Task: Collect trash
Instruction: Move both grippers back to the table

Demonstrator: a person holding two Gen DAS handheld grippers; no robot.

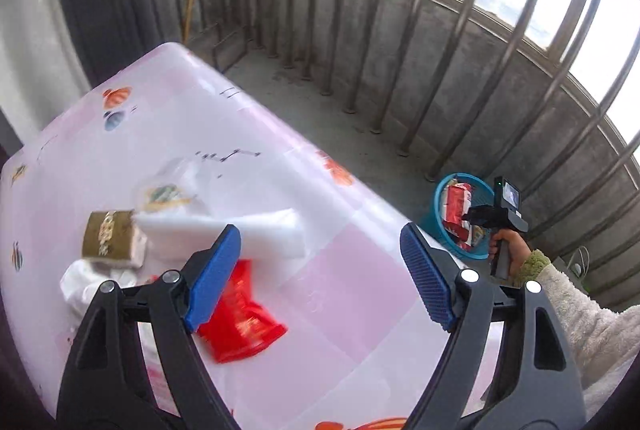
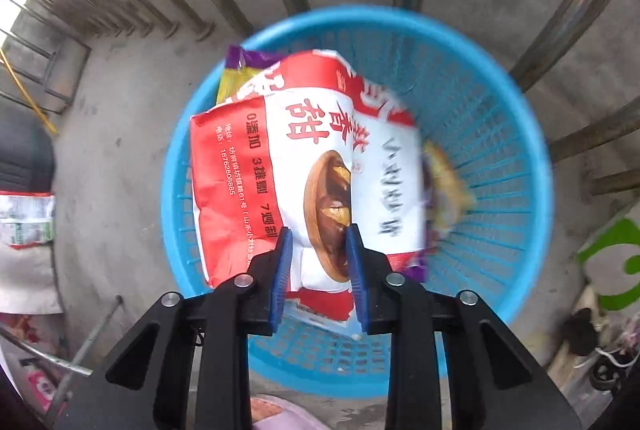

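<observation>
My right gripper (image 2: 319, 262) pinches the red and white snack bag (image 2: 304, 173) between its blue pads, right over the blue basket (image 2: 500, 133). The bag hides most of what lies under it; I only see a purple and yellow wrapper (image 2: 240, 63) peeking out (its print is too blurry to read). The basket is plastic with thin slats, round, on gray concrete.

My left gripper (image 1: 320, 270) hangs wide open over the pink table (image 1: 340, 310), holding nothing. Only this view shows the trash left there: a shiny red wrapper (image 1: 244, 326) partly behind one pad, a white foam block (image 1: 224, 230), a brown and gold box (image 1: 107, 234), a clear bag (image 1: 168, 189) and a crumpled white tissue (image 1: 80, 282). Far off, I see the basket (image 1: 444, 197) beside the table.
</observation>
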